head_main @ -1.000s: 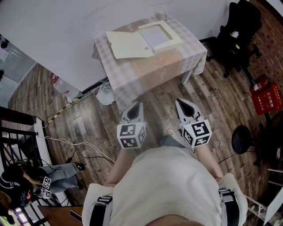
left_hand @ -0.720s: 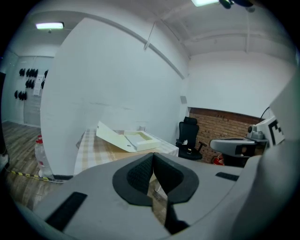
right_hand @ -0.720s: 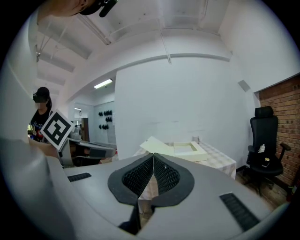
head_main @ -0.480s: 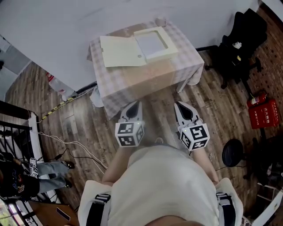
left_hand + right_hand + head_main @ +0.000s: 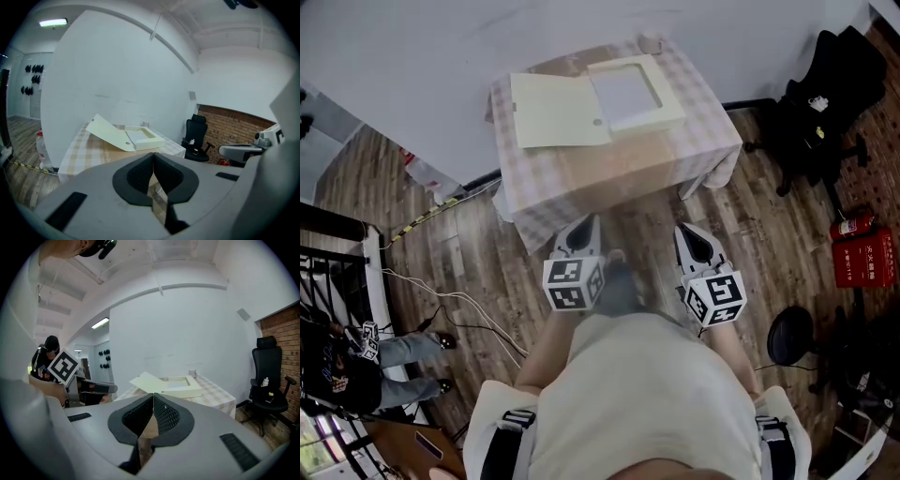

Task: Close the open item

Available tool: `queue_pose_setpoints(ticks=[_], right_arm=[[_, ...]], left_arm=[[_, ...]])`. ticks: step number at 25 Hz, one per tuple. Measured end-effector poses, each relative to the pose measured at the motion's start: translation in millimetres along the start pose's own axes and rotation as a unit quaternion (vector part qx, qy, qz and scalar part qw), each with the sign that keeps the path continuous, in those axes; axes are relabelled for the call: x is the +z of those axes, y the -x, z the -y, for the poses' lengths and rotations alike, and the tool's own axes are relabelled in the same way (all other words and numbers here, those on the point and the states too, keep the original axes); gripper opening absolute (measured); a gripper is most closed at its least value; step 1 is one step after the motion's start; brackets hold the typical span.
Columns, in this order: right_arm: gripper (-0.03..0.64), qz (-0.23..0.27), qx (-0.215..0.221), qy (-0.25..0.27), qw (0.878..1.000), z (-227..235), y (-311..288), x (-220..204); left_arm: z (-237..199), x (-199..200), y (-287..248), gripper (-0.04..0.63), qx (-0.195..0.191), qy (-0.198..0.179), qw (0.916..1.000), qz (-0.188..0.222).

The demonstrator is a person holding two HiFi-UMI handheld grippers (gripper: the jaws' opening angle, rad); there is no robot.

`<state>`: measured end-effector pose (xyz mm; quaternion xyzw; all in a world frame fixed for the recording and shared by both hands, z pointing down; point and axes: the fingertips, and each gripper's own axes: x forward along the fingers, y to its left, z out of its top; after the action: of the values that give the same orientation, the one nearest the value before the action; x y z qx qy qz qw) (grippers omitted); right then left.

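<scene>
A flat cream box (image 5: pixel 637 94) lies open on the checked table (image 5: pixel 619 164), its lid (image 5: pixel 558 111) folded out to the left. The box (image 5: pixel 143 137) and its lid (image 5: pixel 108 133) also show in the left gripper view, and the box (image 5: pixel 180 386) in the right gripper view. My left gripper (image 5: pixel 585 228) and right gripper (image 5: pixel 686 233) hang side by side over the floor, short of the table's near edge. Both are shut with nothing between the jaws.
A black office chair (image 5: pixel 825 103) stands right of the table, a red fire extinguisher (image 5: pixel 861 225) and red crate (image 5: pixel 872 258) beyond it. A round black stool (image 5: pixel 789 336) sits at the right. Cables (image 5: pixel 459 300) run over the wooden floor at left, where a person (image 5: pixel 337 361) sits.
The view has moved closer to the table, which now sits more centred ahead of both grippers. The grippers stay shut and keep their places side by side.
</scene>
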<state>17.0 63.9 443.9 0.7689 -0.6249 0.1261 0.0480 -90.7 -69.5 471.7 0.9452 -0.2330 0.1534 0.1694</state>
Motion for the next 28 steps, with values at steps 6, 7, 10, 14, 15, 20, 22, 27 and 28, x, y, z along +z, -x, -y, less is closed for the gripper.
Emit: queue_pose_setpoints(ticks=[6,7,10,14,15,20,22,27,28], right_arm=[[0.0,-0.004,-0.001,0.004,1.0,24,-35,6],[0.0,-0.005,-0.001,0.006,1.0,29,-43,8],[0.0,-0.007,0.001,0.012,1.0,47,-67,16],[0.0,-0.005,0.013,0.022,1.0,62,-104,35],[0.0,-0.004,0.017,0.025,1.0,63,-114,39],[0.0,-0.002,0.033,0.034,0.999,68,-159,58],[0.0,-0.003,0.037,0.036,0.999,70,-175,64],[0.0,-0.01,0.048,0.034,0.998,75,-208,69],[0.0,-0.012,0.05,0.035,0.998,77,-214,69]], left_arm=[[-31,6,-39,0.005,0.019,0.003,0.9998,-0.005],[-36,9,-47,0.005,0.021,0.003,0.9998,-0.004],[-52,17,-72,0.005,0.028,0.009,0.9996,-0.004],[-75,32,-100,0.005,0.042,0.014,0.999,-0.001],[-82,35,-106,0.005,0.045,0.017,0.9988,0.0],[-119,43,-128,0.005,0.065,0.027,0.9975,-0.005],[-132,42,-137,0.005,0.069,0.028,0.9972,-0.013],[-159,27,-158,0.006,0.077,0.028,0.9956,-0.045],[-164,24,-162,0.006,0.081,0.029,0.995,-0.051]])
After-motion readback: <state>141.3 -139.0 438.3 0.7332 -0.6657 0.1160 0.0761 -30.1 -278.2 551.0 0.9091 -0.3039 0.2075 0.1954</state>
